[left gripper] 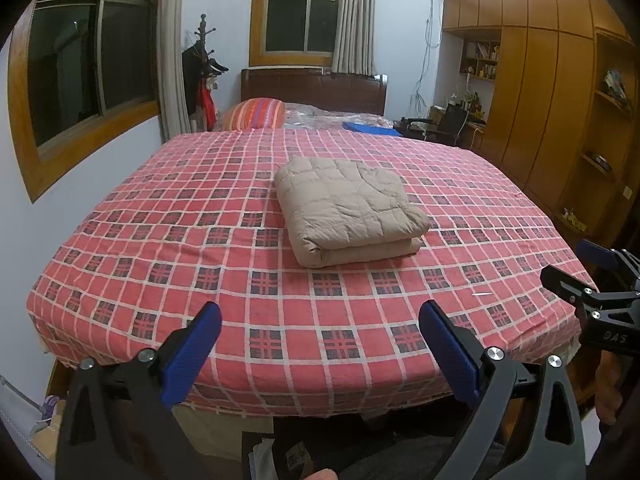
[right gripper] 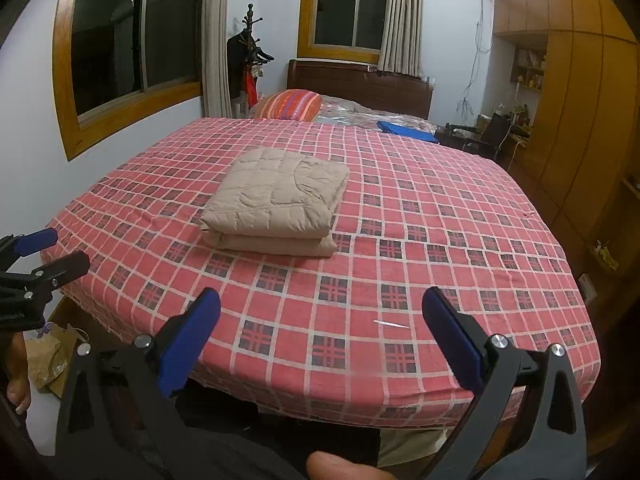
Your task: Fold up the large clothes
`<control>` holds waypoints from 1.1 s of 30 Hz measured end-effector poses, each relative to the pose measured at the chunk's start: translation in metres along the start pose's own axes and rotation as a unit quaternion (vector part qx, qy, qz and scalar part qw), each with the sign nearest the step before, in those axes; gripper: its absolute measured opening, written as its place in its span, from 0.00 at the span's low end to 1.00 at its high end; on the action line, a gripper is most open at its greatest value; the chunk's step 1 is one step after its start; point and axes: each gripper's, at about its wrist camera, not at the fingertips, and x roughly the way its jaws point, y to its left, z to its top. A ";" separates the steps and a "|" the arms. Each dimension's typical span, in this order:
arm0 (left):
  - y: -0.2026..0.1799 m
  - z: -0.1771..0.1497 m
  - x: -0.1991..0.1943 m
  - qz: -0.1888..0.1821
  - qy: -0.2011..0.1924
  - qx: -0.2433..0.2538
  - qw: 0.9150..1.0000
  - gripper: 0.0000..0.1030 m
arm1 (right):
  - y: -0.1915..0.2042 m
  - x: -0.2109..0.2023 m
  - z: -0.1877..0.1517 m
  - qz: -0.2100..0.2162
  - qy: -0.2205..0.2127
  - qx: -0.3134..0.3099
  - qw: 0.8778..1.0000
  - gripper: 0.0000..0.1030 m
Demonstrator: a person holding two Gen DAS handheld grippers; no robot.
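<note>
Red checked bed (left gripper: pixel 160 240) carries a folded beige quilted garment (left gripper: pixel 348 208) at its middle, while the left claw (left gripper: pixel 320 352) and right claw (right gripper: pixel 320 344) hang spread wide, empty, at the foot edge.

The left gripper (left gripper: pixel 320 344) hovers level, jaws spread wide, gripping nothing; the right gripper (right gripper: pixel 320 340) sits at its 3 o'clock, jaws equally wide, blue pads (right gripper: pixel 450 340) bare
</note>
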 end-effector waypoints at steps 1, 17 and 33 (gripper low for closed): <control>0.000 0.000 0.001 -0.001 0.000 0.000 1.000 0.96 | 0.000 0.000 0.000 -0.002 -0.001 0.000 1.000 0.97; 0.001 0.002 0.000 -0.006 -0.006 -0.008 1.000 0.96 | 0.001 -0.001 -0.001 -0.005 -0.006 0.003 1.000 0.97; -0.002 -0.001 0.001 -0.005 -0.003 -0.009 1.000 0.96 | 0.000 -0.001 -0.002 -0.005 -0.007 0.004 1.000 0.97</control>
